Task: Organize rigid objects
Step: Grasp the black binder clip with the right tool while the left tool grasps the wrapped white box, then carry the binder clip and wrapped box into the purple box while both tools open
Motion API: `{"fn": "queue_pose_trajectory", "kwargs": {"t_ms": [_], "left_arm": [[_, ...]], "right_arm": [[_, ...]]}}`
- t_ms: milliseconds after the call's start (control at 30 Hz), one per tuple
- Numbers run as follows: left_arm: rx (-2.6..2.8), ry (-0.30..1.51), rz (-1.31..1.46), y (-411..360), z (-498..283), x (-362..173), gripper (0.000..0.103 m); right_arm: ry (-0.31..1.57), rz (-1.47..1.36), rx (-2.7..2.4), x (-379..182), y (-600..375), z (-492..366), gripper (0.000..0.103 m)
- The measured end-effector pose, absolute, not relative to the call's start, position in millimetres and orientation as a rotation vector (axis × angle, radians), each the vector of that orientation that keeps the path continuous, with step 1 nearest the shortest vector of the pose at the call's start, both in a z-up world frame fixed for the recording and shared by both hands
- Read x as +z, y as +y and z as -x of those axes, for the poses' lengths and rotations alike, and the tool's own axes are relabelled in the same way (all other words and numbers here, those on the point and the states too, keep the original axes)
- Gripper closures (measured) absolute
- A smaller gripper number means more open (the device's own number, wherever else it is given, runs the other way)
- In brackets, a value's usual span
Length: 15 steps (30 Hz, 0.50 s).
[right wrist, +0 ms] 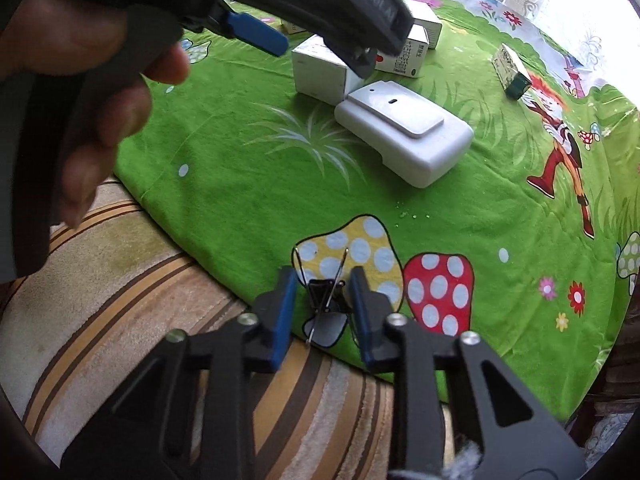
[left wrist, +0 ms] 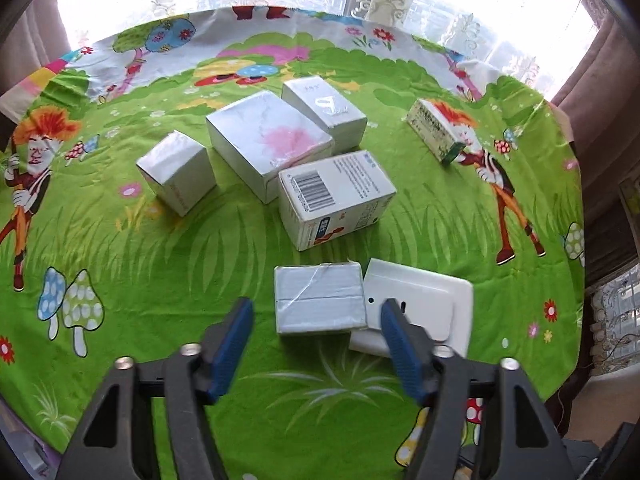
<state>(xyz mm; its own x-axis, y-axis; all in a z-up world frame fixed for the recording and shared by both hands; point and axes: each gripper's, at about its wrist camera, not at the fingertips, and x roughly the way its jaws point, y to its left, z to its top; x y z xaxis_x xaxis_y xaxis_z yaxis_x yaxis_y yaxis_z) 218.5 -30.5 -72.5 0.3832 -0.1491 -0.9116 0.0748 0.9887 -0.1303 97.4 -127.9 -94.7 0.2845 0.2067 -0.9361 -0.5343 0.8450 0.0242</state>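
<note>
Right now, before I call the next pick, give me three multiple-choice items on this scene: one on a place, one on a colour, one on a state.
1. Where does the white plastic device lie?
A. On the cloth, right against the grey taped box
B. On top of the barcode box
C. Off the cloth

2. What colour are the pads of the left hand-held gripper?
A. Red
B. Blue
C. Yellow

3. What state is the right hand-held gripper in?
A. Wide open and empty
B. Shut on a green box
C. Shut on a black binder clip

Answers:
1 A: the left wrist view shows the device's edge touching the grey box's side.
2 B: both pads show blue on black arms.
3 C: the clip sits between the closed-in fingers at the cloth's edge.
</note>
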Motion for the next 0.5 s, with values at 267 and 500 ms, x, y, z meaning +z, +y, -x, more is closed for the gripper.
{"fn": "queue_pose_trajectory", "kwargs": {"t_ms": [267,500], "left_arm": [[-0.146,1.149,0.071,-26,-211,-70,0.055],[-0.145,1.127,0.101,-13,-192,-62,0.055]], "right_arm": [[1.199,0.232,0.529,-92,-144,-103,0.08],[1.202,0.191,0.523,-89,-153,-108,0.08]]}}
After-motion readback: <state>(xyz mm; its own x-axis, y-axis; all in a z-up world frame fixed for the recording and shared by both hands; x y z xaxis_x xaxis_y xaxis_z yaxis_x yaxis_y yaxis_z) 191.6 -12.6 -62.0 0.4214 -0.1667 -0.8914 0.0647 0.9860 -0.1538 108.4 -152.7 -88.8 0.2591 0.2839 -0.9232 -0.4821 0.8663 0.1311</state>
